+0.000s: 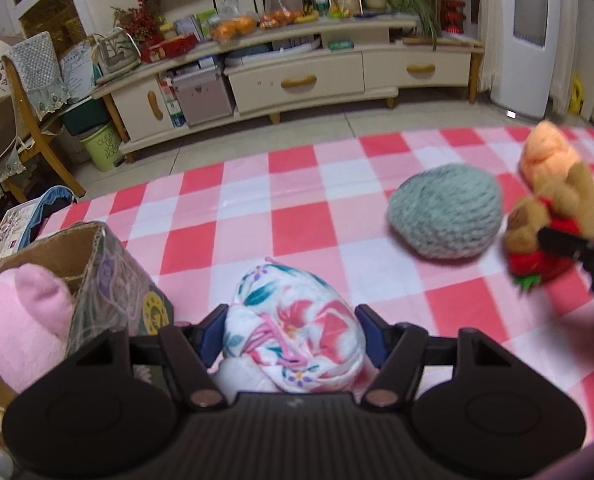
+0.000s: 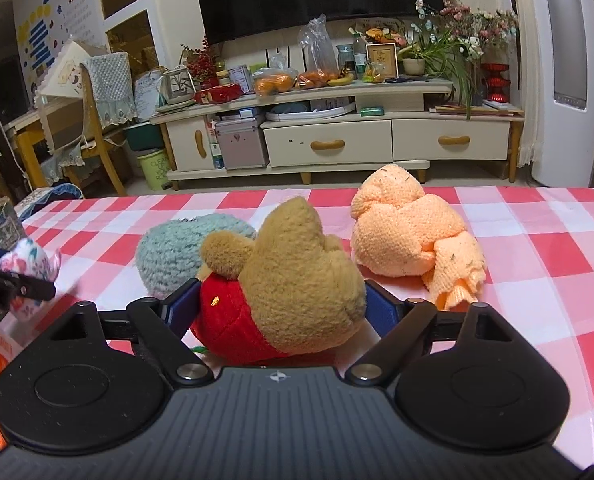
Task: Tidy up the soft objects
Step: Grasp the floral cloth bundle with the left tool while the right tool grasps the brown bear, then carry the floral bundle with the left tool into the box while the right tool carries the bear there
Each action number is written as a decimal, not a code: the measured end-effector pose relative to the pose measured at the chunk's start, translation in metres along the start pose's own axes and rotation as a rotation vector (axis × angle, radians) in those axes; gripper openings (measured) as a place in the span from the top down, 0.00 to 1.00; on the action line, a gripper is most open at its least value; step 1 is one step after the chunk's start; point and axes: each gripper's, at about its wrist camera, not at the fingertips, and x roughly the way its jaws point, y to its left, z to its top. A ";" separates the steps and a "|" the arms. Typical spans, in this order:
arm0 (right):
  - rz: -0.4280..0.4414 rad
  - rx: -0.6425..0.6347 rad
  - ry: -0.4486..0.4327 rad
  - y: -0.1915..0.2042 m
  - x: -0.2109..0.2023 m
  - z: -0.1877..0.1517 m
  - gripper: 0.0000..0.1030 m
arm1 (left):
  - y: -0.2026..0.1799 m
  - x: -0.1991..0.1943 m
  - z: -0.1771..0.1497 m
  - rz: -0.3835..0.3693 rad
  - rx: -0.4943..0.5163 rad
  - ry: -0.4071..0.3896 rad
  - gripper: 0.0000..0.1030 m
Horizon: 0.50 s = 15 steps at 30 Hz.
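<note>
The step in hand is judged to be the picking up of two soft things at once, one in each gripper, for transfer to the cardboard box [image 1: 97, 268]. In the left wrist view, the floral cloth bundle [image 1: 293, 332] is pinched between the blue pads of the left gripper [image 1: 291, 334]; the pads are pressed on both sides of it, and the cloth bulges out in front of them. The box is seen at 9 o'clock from this bundle, just beside it, open at the top, and a pink plush [image 1: 25, 328] is leaning against its near wall. In the right wrist view, the brown plush bear in red clothing [image 2: 285, 284] is held between the pads of the right gripper [image 2: 281, 304], which are closed on its body. Whether the bear is lifted from the checkered tablecloth [image 2: 537, 264] cannot be told. The grey-green knitted ball [image 2: 177, 248] is lying at 10 o'clock from the bear, touching or nearly touching it, and the orange knitted cloth [image 2: 409, 236] is lying at 1 o'clock, near but apart. For the next move, it seems that the floral bundle must be raised above the box wall, carried to 9 o'clock and released inside. A loose grip could let the soft cloth slip out.
</note>
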 end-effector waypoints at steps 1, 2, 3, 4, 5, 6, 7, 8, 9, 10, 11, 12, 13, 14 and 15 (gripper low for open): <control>-0.003 -0.001 -0.001 0.000 -0.002 -0.001 0.00 | -0.001 -0.005 -0.001 -0.007 -0.008 -0.016 0.35; -0.008 -0.001 -0.003 0.000 -0.004 -0.002 0.00 | -0.001 -0.008 -0.001 -0.012 -0.018 -0.030 0.35; -0.014 -0.001 -0.005 0.001 -0.006 -0.003 0.00 | -0.001 -0.012 -0.002 -0.016 -0.029 -0.047 0.35; -0.021 -0.003 -0.007 0.001 -0.009 -0.003 0.00 | -0.001 -0.017 -0.002 -0.021 -0.037 -0.063 0.35; -0.025 -0.007 -0.009 0.002 -0.011 -0.004 0.00 | -0.002 -0.022 -0.002 -0.026 -0.044 -0.080 0.35; -0.028 -0.009 -0.009 0.002 -0.013 -0.004 0.00 | -0.002 -0.026 -0.002 -0.030 -0.049 -0.093 0.35; -0.029 -0.009 -0.009 0.004 -0.014 -0.004 0.00 | -0.002 -0.030 -0.003 -0.033 -0.051 -0.105 0.35; -0.031 -0.007 -0.009 0.005 -0.016 -0.004 0.00 | -0.003 -0.035 -0.004 -0.034 -0.052 -0.117 0.35; -0.033 -0.006 -0.009 0.005 -0.018 -0.005 0.00 | -0.003 -0.039 -0.005 -0.035 -0.053 -0.130 0.35; -0.036 -0.004 -0.010 0.006 -0.020 -0.005 0.00 | -0.003 -0.044 -0.007 -0.037 -0.056 -0.140 0.35; -0.037 -0.001 -0.009 0.005 -0.022 -0.006 0.00 | -0.003 -0.048 -0.009 -0.040 -0.061 -0.153 0.35; -0.035 0.004 -0.008 0.005 -0.025 -0.007 0.00 | -0.003 -0.053 -0.010 -0.043 -0.066 -0.163 0.35; -0.034 0.010 -0.009 0.005 -0.028 -0.007 0.00 | -0.003 -0.056 -0.011 -0.045 -0.068 -0.172 0.35; -0.033 0.015 -0.011 0.005 -0.032 -0.008 0.00 | -0.003 -0.060 -0.013 -0.046 -0.069 -0.180 0.35; -0.033 0.021 -0.012 0.005 -0.035 -0.008 0.00 | -0.003 -0.064 -0.015 -0.046 -0.070 -0.189 0.35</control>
